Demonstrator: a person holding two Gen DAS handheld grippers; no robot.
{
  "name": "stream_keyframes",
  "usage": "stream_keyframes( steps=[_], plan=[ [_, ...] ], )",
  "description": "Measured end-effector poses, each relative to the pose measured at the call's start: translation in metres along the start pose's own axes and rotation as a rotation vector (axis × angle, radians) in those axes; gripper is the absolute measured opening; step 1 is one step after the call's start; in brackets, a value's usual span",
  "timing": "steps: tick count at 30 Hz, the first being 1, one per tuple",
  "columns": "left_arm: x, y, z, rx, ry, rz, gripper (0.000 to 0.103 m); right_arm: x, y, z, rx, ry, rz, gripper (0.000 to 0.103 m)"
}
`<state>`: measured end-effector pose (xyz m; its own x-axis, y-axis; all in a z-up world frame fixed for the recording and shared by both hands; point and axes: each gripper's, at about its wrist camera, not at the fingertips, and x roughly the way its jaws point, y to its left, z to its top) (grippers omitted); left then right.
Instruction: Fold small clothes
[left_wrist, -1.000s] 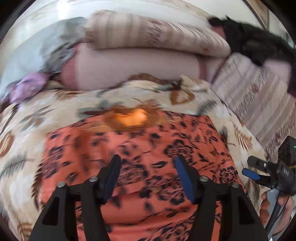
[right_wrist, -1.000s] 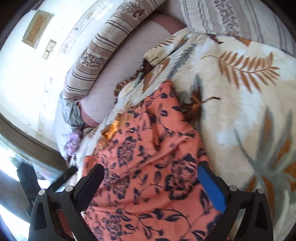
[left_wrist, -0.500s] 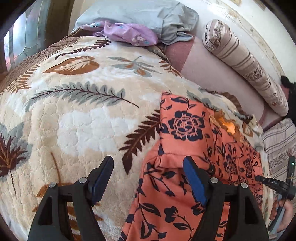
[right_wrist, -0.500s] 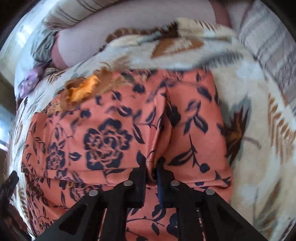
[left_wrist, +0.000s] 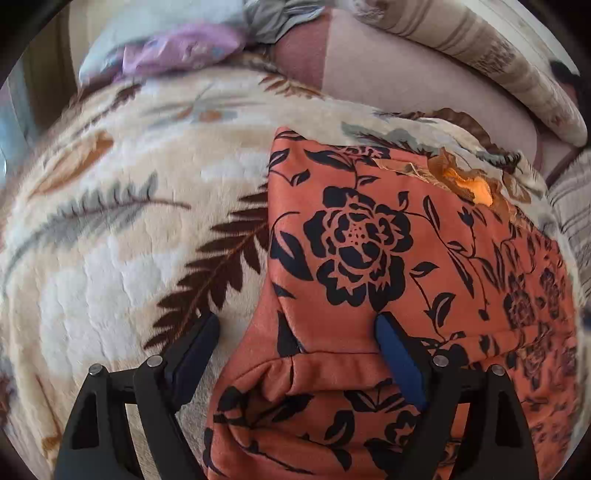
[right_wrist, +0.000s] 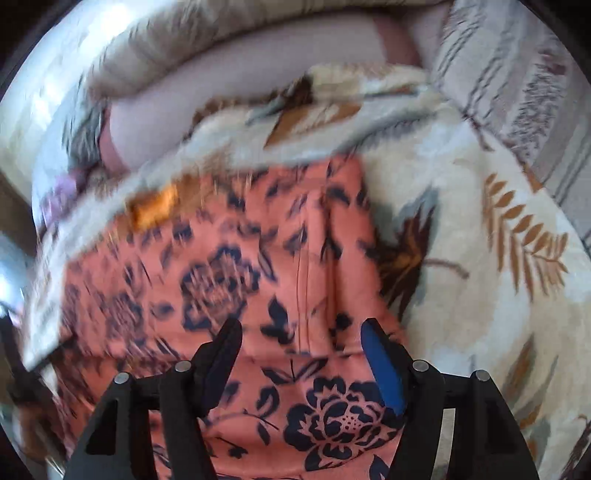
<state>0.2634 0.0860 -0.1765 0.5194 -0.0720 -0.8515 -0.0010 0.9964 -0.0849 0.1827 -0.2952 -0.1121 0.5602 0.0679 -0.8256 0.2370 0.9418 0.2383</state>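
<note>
garment (left_wrist: 369, 258): lower part runs off the bottom edge in both views; its full shape cannot be told
right view: smeared by motion, print and blanket (right_wrist: 480, 221) edges soft
purple cloth (left_wrist: 184, 51): blurred, kind unclear
bolster (left_wrist: 480, 55): cut by the edge

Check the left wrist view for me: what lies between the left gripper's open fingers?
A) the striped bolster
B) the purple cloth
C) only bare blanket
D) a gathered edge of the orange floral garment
D: the orange floral garment bunches up between the left gripper, whose jaws stand apart and have just been opening, not pressing on it.
</note>
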Motion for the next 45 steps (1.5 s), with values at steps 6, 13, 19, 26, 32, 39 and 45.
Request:
stream_keyframes(
  steps=[6,13,19,26,32,39,45],
  plan=[
    [0.0,-0.001,-0.005,0.004,-0.02,0.005,0.089,-0.001,0.009,0.04,0.101,-0.027,0.372,0.078],
    [-0.046,-0.006,0.006,0.01,-0.14,-0.054,0.086,0.056,0.004,0.051,0.181,0.073,0.404,0.072],
    [0.004,-0.003,0.001,-0.002,-0.005,0.011,0.093,0.106,-0.016,0.079,0.265,0.078,0.271,0.093],
    [-0.032,0.003,-0.006,0.001,-0.018,0.036,0.093,0.021,0.011,0.047,0.144,-0.036,0.332,0.093],
    [-0.07,0.009,-0.024,-0.03,-0.031,0.067,0.093,-0.031,-0.024,-0.057,0.049,0.03,0.269,0.093],
    [-0.125,-0.004,-0.046,-0.015,-0.088,0.062,0.093,-0.043,-0.056,-0.137,0.065,0.128,0.232,0.093],
    [-0.166,-0.012,-0.088,-0.014,-0.13,0.023,0.093,-0.091,-0.062,-0.157,0.086,0.045,0.286,0.093]
  ],
)
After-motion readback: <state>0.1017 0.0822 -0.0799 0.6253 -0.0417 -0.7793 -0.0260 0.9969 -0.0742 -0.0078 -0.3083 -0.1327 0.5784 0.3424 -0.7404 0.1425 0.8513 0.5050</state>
